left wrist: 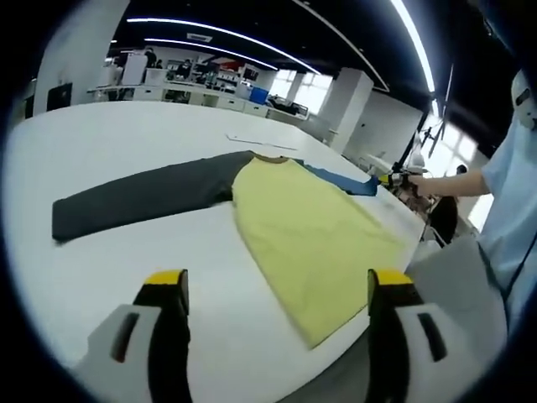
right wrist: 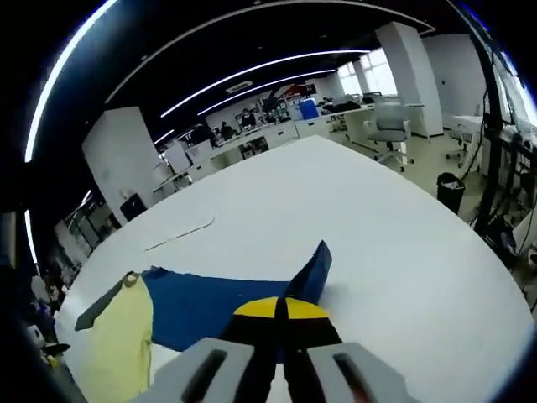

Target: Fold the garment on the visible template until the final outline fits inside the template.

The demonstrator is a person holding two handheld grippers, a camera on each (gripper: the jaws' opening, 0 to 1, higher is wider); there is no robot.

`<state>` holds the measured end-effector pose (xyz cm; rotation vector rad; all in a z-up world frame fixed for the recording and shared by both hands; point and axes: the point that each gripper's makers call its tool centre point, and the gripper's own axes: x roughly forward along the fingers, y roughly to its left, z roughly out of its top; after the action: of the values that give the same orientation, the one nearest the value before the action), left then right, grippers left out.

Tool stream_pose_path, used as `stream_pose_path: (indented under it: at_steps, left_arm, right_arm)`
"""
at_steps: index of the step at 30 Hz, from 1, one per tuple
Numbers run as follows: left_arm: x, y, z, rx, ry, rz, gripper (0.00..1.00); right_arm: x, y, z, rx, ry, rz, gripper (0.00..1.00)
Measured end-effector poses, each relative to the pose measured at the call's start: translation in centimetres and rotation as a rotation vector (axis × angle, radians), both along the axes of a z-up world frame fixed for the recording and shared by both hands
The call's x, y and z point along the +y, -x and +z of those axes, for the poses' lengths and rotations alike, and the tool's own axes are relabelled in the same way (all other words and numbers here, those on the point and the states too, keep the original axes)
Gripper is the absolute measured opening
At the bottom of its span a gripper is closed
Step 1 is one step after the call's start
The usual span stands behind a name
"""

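A long-sleeved shirt lies flat on the white table. Its body is yellow, one sleeve is dark grey and stretches left, and the other is blue. My left gripper hovers open over the table just short of the shirt's hem, with nothing between its yellow-tipped fingers. My right gripper is shut on the end of the blue sleeve, whose cuff stands up behind the tips. That same right gripper shows at the sleeve's end, held by a hand.
A thin pale strip lies on the table beyond the collar. A person in a light blue top stands at the table's near right edge. Desks and office chairs stand beyond the far side.
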<state>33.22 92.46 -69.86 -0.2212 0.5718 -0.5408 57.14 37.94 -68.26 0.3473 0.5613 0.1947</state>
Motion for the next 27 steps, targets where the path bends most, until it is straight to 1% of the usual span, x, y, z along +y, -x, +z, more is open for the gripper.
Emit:
stream_pose_path:
  at_steps: [1,4,5,7,9,11,12,13,15,16,17,20,22,25,27]
  left_arm:
    - [0.0,-0.1,0.1,-0.004,0.000,-0.002,0.85]
    - [0.1,-0.2,0.2,-0.011,-0.005,-0.005,0.84]
    - [0.1,-0.2,0.2,-0.013,-0.006,-0.006,0.84]
    - [0.1,-0.3,0.3,-0.020,-0.007,-0.006,0.84]
    - [0.0,-0.3,0.4,-0.025,-0.005,-0.009,0.84]
    - [0.1,-0.4,0.4,-0.027,-0.010,-0.012,0.84]
    - [0.1,-0.5,0.4,-0.029,-0.012,-0.014,0.84]
    - [0.1,-0.5,0.5,-0.033,-0.014,-0.015,0.84]
    - [0.1,-0.6,0.6,-0.038,-0.017,-0.017,0.84]
    - [0.2,-0.6,0.7,-0.040,-0.020,-0.019,0.84]
    - [0.2,-0.6,0.6,-0.041,-0.024,-0.020,0.84]
    - [0.6,-0.5,0.2,-0.036,-0.060,-0.032,0.87]
    - [0.6,-0.3,0.1,-0.032,-0.072,-0.039,0.87]
    - [0.8,-0.1,-0.2,-0.029,-0.101,-0.045,0.90]
    - [0.7,0.1,-0.3,-0.024,-0.098,-0.047,0.90]
  right_arm:
    - [1.5,-0.4,0.8,-0.019,-0.044,0.027,0.00]
    - [4.1,-1.3,1.9,-0.041,-0.101,0.084,0.00]
    - [5.2,-1.6,2.4,-0.052,-0.122,0.108,0.00]
    - [6.6,-2.0,2.7,-0.060,-0.131,0.143,0.00]
    - [8.6,-2.3,2.8,-0.065,-0.119,0.212,0.00]
    - [10.8,-2.4,3.2,-0.062,-0.176,0.239,0.00]
    - [11.9,-2.4,3.4,-0.069,-0.190,0.264,0.00]
    - [12.3,-2.4,3.4,-0.069,-0.188,0.272,0.00]
    - [14.1,-2.3,3.5,-0.068,-0.191,0.315,0.00]
    - [15.4,-2.0,3.6,-0.065,-0.208,0.342,0.00]
    - [16.1,-2.0,3.6,-0.063,-0.215,0.357,0.00]
    - [19.0,-1.6,3.8,-0.057,-0.237,0.411,0.00]
    - [20.3,-1.4,3.9,-0.059,-0.245,0.431,0.00]
    - [23.0,-1.0,4.5,-0.060,-0.286,0.474,0.00]
    - [24.5,-0.8,5.2,-0.072,-0.303,0.503,0.00]
